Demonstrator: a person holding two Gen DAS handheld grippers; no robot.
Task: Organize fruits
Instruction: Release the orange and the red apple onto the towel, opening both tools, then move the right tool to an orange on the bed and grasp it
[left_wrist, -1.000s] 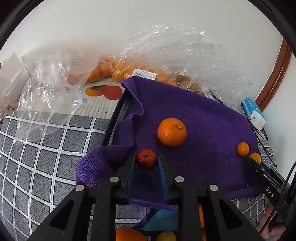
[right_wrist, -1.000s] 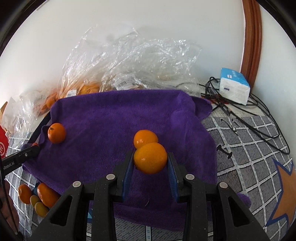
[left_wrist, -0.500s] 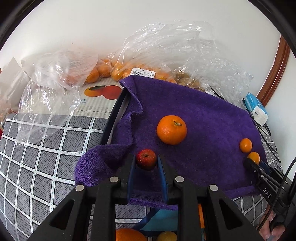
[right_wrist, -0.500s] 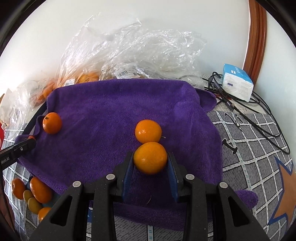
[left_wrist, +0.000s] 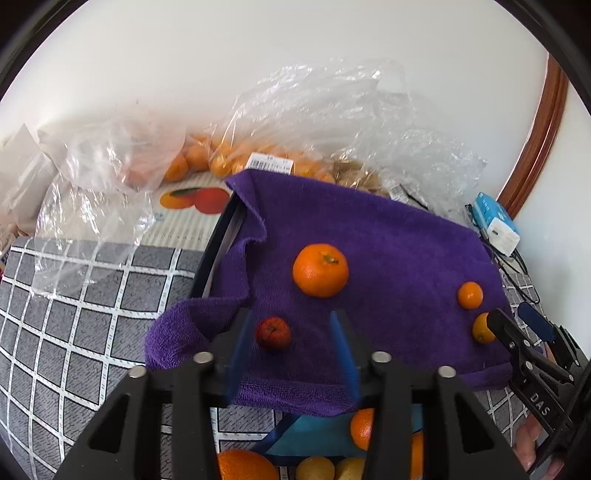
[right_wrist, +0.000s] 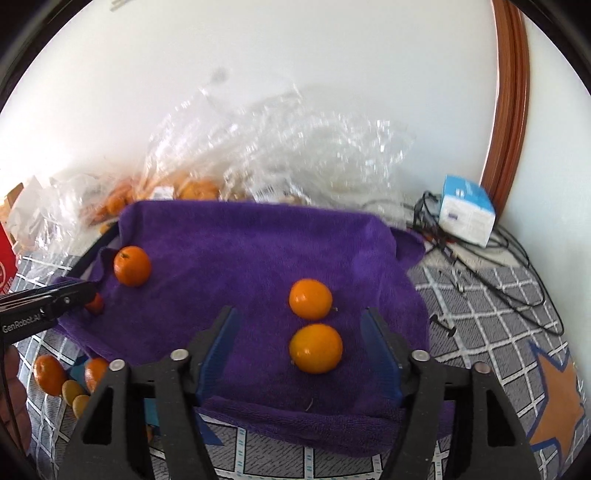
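A purple towel (left_wrist: 388, 251) lies on the checked tablecloth. My left gripper (left_wrist: 291, 332) is open; a small red fruit (left_wrist: 273, 332) rests on the towel between its fingers, near the left one. A large orange (left_wrist: 320, 269) lies just beyond. My right gripper (right_wrist: 301, 332) is open around a yellow-orange citrus (right_wrist: 316, 348) resting on the towel, with a second orange (right_wrist: 310, 298) right behind it. In the right wrist view the large orange (right_wrist: 132, 266) sits at the towel's left, and the left gripper's tip covers most of the red fruit (right_wrist: 95, 303).
Clear plastic bags (left_wrist: 295, 122) with oranges lie along the wall behind the towel. A blue-white box (right_wrist: 467, 210) and black cables (right_wrist: 498, 266) lie to the right. Several loose oranges and small yellow fruits (right_wrist: 55, 376) lie at the towel's near left corner.
Both grippers have opened. The left let go of the red fruit and the right let go of the yellow-orange citrus; both fruits now rest on the towel.
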